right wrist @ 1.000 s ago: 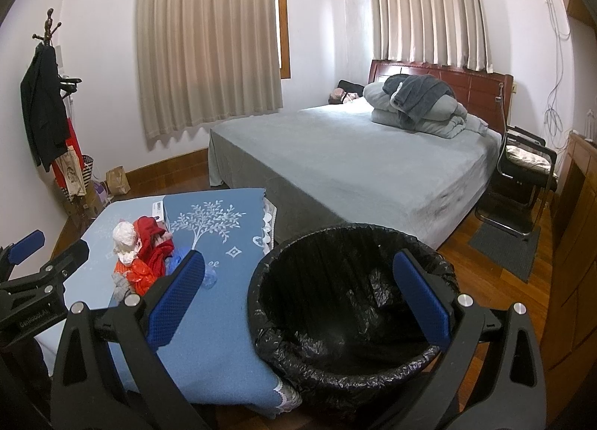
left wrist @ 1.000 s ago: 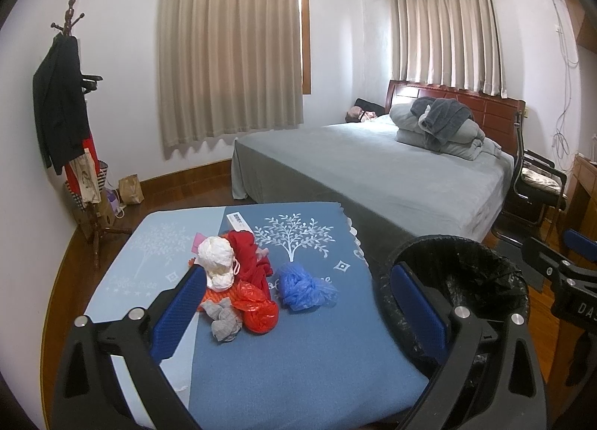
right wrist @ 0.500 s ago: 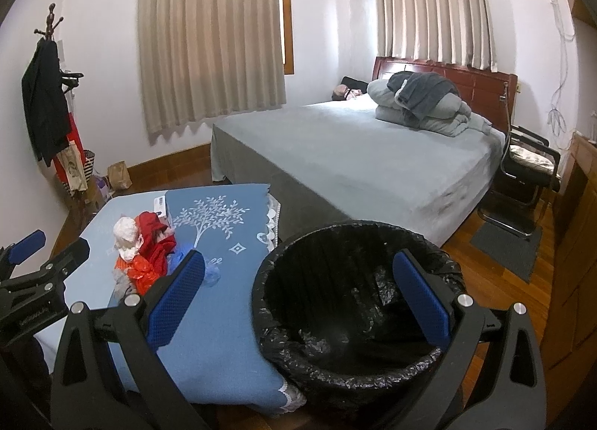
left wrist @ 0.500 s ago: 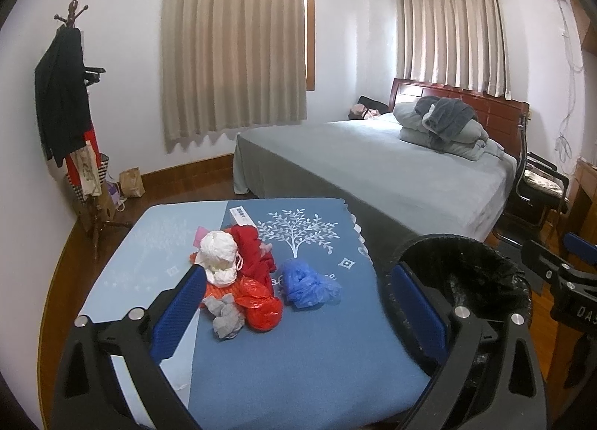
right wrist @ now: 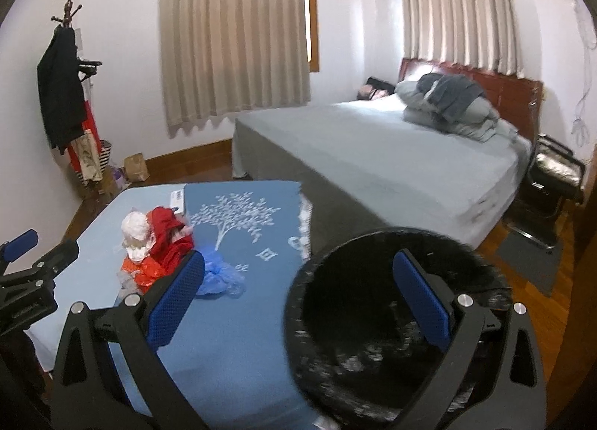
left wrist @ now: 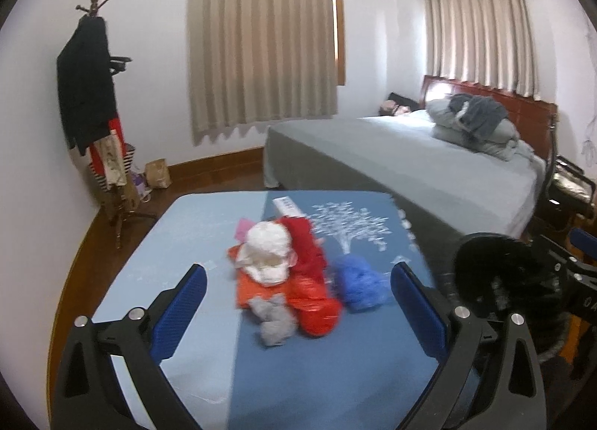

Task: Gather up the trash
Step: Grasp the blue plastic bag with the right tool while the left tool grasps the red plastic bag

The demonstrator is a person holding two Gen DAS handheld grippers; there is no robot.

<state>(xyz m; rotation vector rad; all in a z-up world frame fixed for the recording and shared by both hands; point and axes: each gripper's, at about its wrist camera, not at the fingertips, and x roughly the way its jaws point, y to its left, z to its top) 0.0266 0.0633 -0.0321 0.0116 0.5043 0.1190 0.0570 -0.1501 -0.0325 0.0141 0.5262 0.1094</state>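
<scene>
A heap of crumpled trash lies on the blue tablecloth [left wrist: 328,366]: a white wad [left wrist: 269,248], red and orange plastic [left wrist: 315,308], a small grey wad [left wrist: 274,327] and a blue plastic bag [left wrist: 357,282]. My left gripper [left wrist: 298,308] hangs open just short of the heap, which shows between its blue pads. A black-lined trash bin [right wrist: 395,321] stands at the table's right edge. My right gripper [right wrist: 302,299] is open over the near rim of the bin. The same heap [right wrist: 153,243] lies to its left.
A grey bed [left wrist: 410,165] with folded bedding fills the right side beyond the table. A coat rack [left wrist: 93,94] with clothes and bags stands by the left wall. A black chair [right wrist: 556,168] and a grey mat sit at the far right on the wooden floor.
Both grippers have swung to the left and forward. The trash heap now sits centred between the left gripper's fingers, and the bin has slid right in both views. Nothing has been picked up.
</scene>
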